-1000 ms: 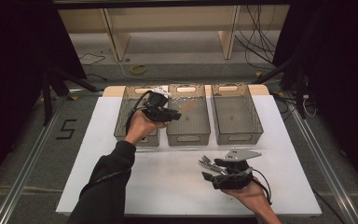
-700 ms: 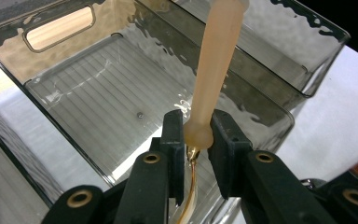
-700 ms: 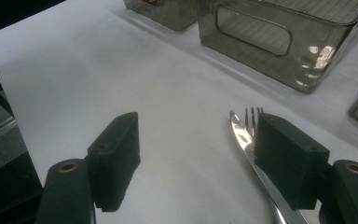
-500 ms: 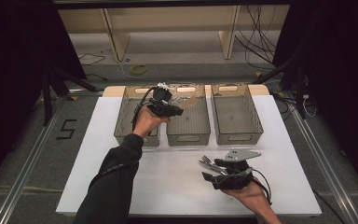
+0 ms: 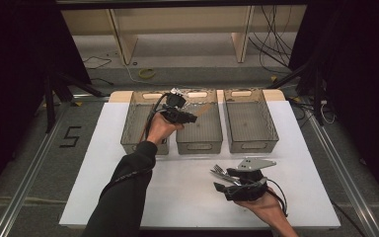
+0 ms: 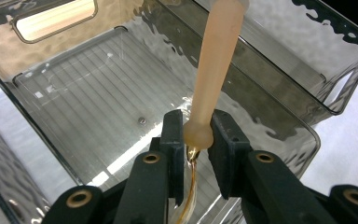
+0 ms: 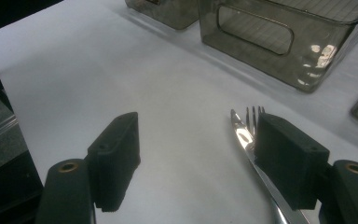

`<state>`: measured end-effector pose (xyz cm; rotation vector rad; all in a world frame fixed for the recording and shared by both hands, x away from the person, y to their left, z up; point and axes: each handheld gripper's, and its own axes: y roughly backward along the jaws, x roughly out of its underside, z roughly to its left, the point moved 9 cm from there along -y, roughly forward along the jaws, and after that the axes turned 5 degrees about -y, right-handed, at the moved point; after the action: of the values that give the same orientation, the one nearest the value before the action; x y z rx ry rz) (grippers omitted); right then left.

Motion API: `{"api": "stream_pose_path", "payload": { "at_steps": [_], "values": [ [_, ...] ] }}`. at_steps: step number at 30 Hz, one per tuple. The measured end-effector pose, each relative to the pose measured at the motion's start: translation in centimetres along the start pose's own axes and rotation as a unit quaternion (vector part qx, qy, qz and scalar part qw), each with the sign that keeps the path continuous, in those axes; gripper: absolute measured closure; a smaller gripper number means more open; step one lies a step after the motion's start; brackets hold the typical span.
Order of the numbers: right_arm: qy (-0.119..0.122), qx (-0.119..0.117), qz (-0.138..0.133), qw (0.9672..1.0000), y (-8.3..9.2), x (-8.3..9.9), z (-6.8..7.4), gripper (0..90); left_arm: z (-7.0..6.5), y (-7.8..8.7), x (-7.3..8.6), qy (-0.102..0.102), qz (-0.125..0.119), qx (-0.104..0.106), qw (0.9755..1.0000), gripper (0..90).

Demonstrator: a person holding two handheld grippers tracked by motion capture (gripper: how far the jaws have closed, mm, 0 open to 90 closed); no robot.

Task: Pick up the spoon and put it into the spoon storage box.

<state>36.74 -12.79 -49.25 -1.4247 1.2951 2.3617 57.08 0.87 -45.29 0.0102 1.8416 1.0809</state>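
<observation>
My left gripper (image 5: 189, 117) is shut on a utensil with a peach-coloured handle (image 5: 203, 109), which it holds above the middle smoky-clear bin (image 5: 200, 146). In the left gripper view its jaws (image 6: 196, 127) clamp the thick end of the peach handle (image 6: 219, 56). A golden metal part hangs below the jaws, over the bin's ribbed floor (image 6: 88, 98). At the front right my right gripper (image 5: 223, 180) rests low over the white table with its jaws wide apart. Metal forks (image 5: 219, 171) lie by it. In the right gripper view one fork (image 7: 245, 127) lies against the inner side of the right jaw, unheld (image 7: 196, 135).
Three smoky-clear bins stand in a row at the table's far edge, a left bin (image 5: 134, 134) and a right bin (image 5: 250, 144) on either side of the middle one. A bin wall with a handle slot (image 7: 256, 32) lies ahead of my right gripper. White tabletop (image 5: 177, 192) spreads between the hands.
My left hand has shifted a little to the right and slightly lower with the utensil, from over the left bin's edge to over the middle bin. The right hand has stayed put.
</observation>
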Motion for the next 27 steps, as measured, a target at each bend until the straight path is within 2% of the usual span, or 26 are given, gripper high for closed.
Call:
{"api": "stream_pose_path", "payload": {
  "at_steps": [14, 17, 20, 22, 27],
  "values": [
    [0.000, 0.000, -0.001, 1.0000, 0.0, 0.0, 0.0, 31.9, 0.0, -1.2, 1.0, 0.009, 0.018, 0.002, 0.9998, 74.4],
    [0.000, 0.000, -0.001, 1.0000, 0.0, 0.0, 0.0, 32.0, 0.1, -1.6, 1.3, 0.015, 0.024, -0.005, 0.9996, 73.6],
    [0.002, 0.000, -0.001, 1.0000, 0.1, 0.0, 0.0, 32.0, 0.0, -1.8, 1.1, 0.025, 0.015, -0.001, 0.9996, 61.7],
    [0.001, -0.001, -0.001, 1.0000, 0.1, 0.0, 0.0, 32.0, 0.0, -1.3, 0.7, 0.030, 0.008, 0.003, 0.9995, 58.0],
    [0.001, 0.001, -0.001, 1.0000, 0.1, -0.1, -0.1, 32.0, -0.2, -0.4, 0.6, 0.023, 0.002, 0.008, 0.9997, 46.9]
  ]
}}
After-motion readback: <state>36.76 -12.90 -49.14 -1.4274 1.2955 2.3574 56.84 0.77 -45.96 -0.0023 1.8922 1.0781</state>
